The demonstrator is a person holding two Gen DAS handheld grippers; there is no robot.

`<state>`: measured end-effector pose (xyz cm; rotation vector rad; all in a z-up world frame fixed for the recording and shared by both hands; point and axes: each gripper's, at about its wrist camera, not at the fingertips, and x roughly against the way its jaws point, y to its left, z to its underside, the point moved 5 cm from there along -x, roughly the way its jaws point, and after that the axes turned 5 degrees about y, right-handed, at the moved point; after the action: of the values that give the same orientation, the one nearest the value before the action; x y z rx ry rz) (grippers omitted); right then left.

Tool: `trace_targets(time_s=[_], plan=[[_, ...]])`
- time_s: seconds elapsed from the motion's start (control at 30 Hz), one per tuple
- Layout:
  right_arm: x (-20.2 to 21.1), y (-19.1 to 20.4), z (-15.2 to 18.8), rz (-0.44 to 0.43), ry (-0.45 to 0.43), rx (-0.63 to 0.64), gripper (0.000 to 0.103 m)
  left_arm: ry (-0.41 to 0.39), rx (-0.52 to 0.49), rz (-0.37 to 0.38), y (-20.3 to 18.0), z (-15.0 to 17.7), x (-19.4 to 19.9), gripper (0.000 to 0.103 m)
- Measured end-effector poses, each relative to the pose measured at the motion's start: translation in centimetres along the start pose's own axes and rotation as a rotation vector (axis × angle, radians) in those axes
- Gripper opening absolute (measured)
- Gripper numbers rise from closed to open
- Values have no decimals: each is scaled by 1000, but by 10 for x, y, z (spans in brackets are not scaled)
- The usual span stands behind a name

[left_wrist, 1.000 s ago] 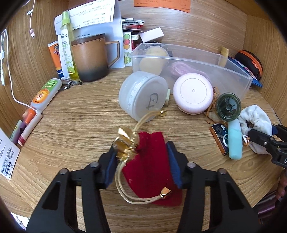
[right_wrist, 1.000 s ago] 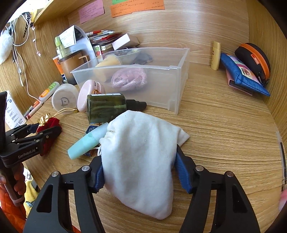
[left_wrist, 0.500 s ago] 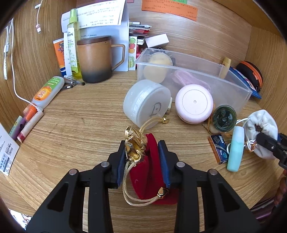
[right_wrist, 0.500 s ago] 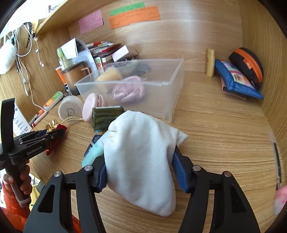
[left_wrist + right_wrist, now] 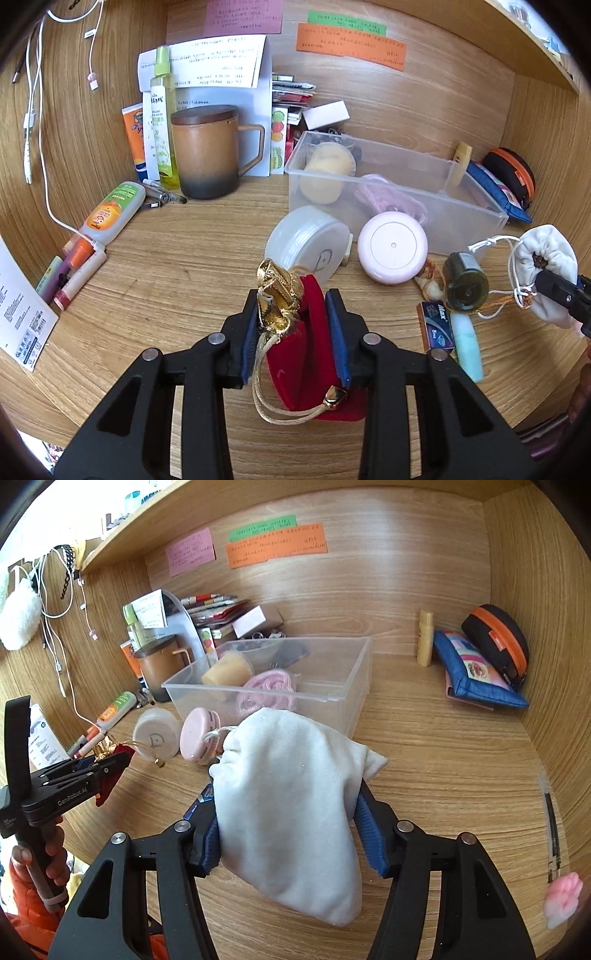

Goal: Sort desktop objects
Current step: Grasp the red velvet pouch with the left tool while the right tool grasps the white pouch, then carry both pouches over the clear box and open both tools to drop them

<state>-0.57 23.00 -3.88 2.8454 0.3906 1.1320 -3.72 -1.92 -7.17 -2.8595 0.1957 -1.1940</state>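
Note:
My left gripper [image 5: 293,300] is shut on a red velvet pouch [image 5: 314,332] with a gold cord and gold top, held just above the wooden desk. The right wrist view shows that same left gripper [image 5: 112,766] at the left edge, with a hand on its handle. A white drawstring pouch [image 5: 291,760] hangs between the blue pads of my right gripper [image 5: 286,801], which is shut on it above the desk. This white pouch [image 5: 546,254] also appears at the far right of the left wrist view. A clear plastic bin [image 5: 332,686] behind holds a yellow sponge and a pink cord.
In front of the bin [image 5: 476,210] lie a white round case [image 5: 306,243], a pink round case [image 5: 391,247], a green bottle [image 5: 465,288], a teal tube [image 5: 467,343] and a small staple box [image 5: 436,325]. A brown mug [image 5: 207,158] stands back left. A blue pouch [image 5: 476,675] lies back right.
The left jaws closed from wide apart onto the red pouch, which now stands more upright off the desk. The right gripper rose with the white pouch, away from the green bottle.

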Motion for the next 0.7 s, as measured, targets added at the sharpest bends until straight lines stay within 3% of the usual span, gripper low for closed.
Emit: trace_targets(time_s=[0.7], plan=[[24,3,-37,26,-110,49,57,-124,-81,24,-24,-43,29,34]])
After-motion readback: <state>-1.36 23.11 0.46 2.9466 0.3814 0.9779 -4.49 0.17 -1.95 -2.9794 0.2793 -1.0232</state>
